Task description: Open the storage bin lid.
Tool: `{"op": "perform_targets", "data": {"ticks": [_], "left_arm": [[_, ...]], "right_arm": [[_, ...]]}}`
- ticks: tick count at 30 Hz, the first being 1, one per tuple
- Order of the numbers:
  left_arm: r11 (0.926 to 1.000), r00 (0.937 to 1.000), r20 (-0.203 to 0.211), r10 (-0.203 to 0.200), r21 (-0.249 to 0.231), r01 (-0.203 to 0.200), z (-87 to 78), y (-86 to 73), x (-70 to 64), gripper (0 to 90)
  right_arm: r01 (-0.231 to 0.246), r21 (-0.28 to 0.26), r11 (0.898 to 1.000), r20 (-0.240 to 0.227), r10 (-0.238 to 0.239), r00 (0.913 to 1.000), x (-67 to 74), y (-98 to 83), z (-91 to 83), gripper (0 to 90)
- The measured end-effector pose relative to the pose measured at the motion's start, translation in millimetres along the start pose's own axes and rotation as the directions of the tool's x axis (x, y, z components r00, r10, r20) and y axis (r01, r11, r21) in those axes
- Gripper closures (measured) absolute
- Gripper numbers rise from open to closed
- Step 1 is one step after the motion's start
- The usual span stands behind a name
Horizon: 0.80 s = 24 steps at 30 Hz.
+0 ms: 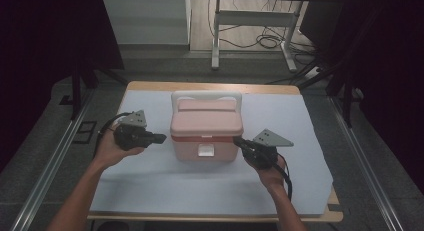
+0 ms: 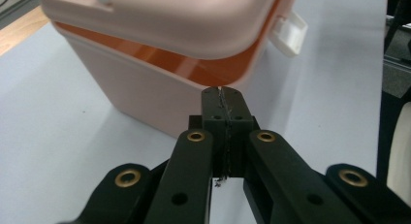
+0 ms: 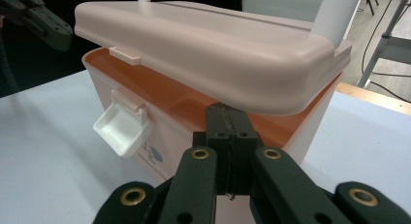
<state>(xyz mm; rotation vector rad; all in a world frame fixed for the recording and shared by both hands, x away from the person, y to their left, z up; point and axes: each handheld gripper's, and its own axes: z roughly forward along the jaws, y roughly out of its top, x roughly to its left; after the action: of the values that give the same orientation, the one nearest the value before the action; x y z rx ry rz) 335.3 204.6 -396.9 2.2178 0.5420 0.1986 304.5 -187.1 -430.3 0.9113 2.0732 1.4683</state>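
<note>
Pink box (image 1: 206, 136) in middle of mat (image 1: 150, 181), lid (image 3: 213, 44) raised a little, white latch (image 3: 122, 129) hanging open. Left gripper (image 1: 161, 138) closed and empty, tips just under lid edge. Right gripper (image 1: 238, 140) also closed, empty, under the opposite edge.

Pink box (image 1: 206, 136) upright mid-table; lid (image 1: 206, 118) raised off the orange rim; white handle (image 1: 206, 96) at far side; white latch (image 1: 205, 150) open on near side.

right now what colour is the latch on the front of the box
White, against the pale pink box; the latch shows best in the right gripper view.
</note>
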Motion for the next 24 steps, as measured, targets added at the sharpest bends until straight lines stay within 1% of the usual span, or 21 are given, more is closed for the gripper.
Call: {"op": "perform_targets", "data": {"ticks": [3,9,10,11,15,16,17,20,24], "left_arm": [[0.9999,1.0000,-0.001,-0.003,-0.016,0.003,-0.2,1.0,-6.1,90.0],[0.9993,0.9999,0.001,0.016,-0.035,-0.016,3.9,5.6,-18.8,90.0],[0.9993,0.9999,0.001,0.016,-0.035,-0.016,3.9,5.6,-18.8,90.0],[0.9992,0.9997,0.001,0.023,-0.033,-0.023,6.9,8.1,-23.0,90.0],[0.9987,0.9995,-0.004,0.032,-0.039,-0.033,14.0,14.0,-31.9,90.0],[0.9987,0.9995,-0.004,0.032,-0.039,-0.033,14.0,14.0,-31.9,90.0],[0.9983,0.9989,-0.001,0.047,-0.035,-0.047,17.2,17.2,-35.5,90.0],[0.9977,0.9982,-0.003,0.060,-0.033,-0.060,22.6,21.6,-40.9,90.0],[0.9971,0.9978,0.006,0.065,-0.039,-0.065,29.4,25.9,-45.1,90.0]], "right_arm": [[-0.001,0.002,1.000,0.000,0.001,1.0000,-0.1,-0.1,0.1,89.8],[-0.001,0.004,1.000,0.001,0.001,1.0000,-0.4,-0.9,-0.1,89.8],[-0.002,0.004,1.000,0.001,0.002,1.0000,-0.5,-0.9,-0.3,89.8],[-0.003,0.003,1.000,0.001,0.003,1.0000,-0.8,-0.9,-0.6,89.8],[-0.002,0.003,1.000,0.004,0.002,1.0000,-1.7,-0.8,-1.4,89.8],[-0.002,0.003,1.000,0.004,0.002,1.0000,-1.7,-0.8,-1.4,89.8],[-0.004,0.003,1.000,0.003,0.004,1.0000,-1.9,-0.8,-1.8,89.8],[-0.004,0.003,1.000,0.004,0.004,1.0000,-1.8,-0.9,-1.6,89.8],[-0.003,0.002,1.000,0.003,0.003,1.0000,-1.9,-0.5,-1.0,89.8]]}}
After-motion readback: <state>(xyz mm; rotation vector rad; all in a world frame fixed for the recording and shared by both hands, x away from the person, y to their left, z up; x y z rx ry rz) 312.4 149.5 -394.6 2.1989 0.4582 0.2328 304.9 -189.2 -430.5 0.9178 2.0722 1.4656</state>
